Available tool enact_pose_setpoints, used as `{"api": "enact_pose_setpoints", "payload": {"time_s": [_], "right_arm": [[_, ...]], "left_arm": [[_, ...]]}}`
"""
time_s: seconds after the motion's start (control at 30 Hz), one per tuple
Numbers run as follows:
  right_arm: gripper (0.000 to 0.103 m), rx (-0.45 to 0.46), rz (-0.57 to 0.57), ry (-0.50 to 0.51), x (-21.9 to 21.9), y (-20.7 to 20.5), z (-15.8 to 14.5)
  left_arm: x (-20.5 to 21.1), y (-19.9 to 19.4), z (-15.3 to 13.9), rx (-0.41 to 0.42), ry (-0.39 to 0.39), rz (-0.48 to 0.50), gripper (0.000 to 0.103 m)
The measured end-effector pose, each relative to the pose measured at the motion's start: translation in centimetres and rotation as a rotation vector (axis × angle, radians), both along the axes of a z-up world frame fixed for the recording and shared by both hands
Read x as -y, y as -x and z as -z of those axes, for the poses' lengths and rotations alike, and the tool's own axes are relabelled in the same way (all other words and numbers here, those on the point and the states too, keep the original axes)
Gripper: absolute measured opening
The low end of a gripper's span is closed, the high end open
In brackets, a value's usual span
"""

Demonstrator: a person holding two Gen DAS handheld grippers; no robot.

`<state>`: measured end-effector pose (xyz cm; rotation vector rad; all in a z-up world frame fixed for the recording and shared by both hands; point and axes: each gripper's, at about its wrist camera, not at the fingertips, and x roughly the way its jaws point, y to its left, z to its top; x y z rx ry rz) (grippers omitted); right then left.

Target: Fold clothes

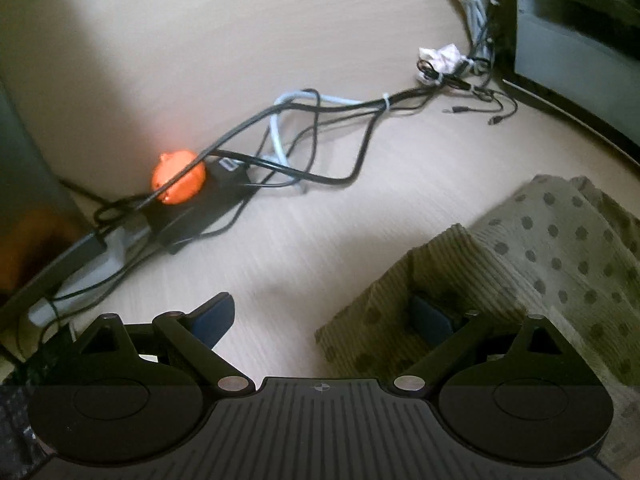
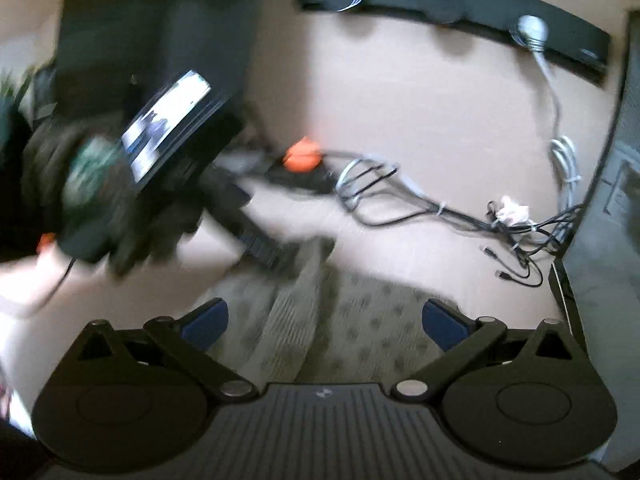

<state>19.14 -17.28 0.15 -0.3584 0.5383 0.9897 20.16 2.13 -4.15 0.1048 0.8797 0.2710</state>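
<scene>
Both tongs gape over ribbed, dotted cloth.

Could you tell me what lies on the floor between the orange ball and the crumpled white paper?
A tangle of black and white cables runs from the orange ball to the crumpled white paper, over bare floor; the left wrist view shows it most sharply.

Garment: olive-tan cloth, ribbed or corduroy-like texture, scattered darker dots. Left wrist view: occupies lower right of frame, bunched and draped in soft folds, one corner hanging down as a peaked flap at centre right, lower edge resting on pale wood-grain surface. Right wrist view: same garment at lower centre, motion-blurred, a raised ridge running up toward centre. Full outline not visible; type of clothing cannot be told.
</scene>
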Motion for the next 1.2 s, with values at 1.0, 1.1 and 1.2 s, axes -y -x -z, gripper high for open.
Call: {"api": "enact_pose_setpoints", "payload": {"time_s": [1.0,1.1,1.2], "right_arm": [[0.103,0.122,0.1,0.239,-10.7,-5.7,4.1],[0.103,0.139,0.121,0.204,-9.7,-5.4,2.5],[0.103,0.113,0.138,0.113,-8.4,-5.2,0.4]], "left_arm": [[5.6,9.1,2.1,-0.019,0.185,-0.071,0.099],[5.4,9.1,2.3,-0.014,0.19,-0.064,0.099],[5.2,9.0,2.3,-0.011,0.196,-0.056,0.099]]}}
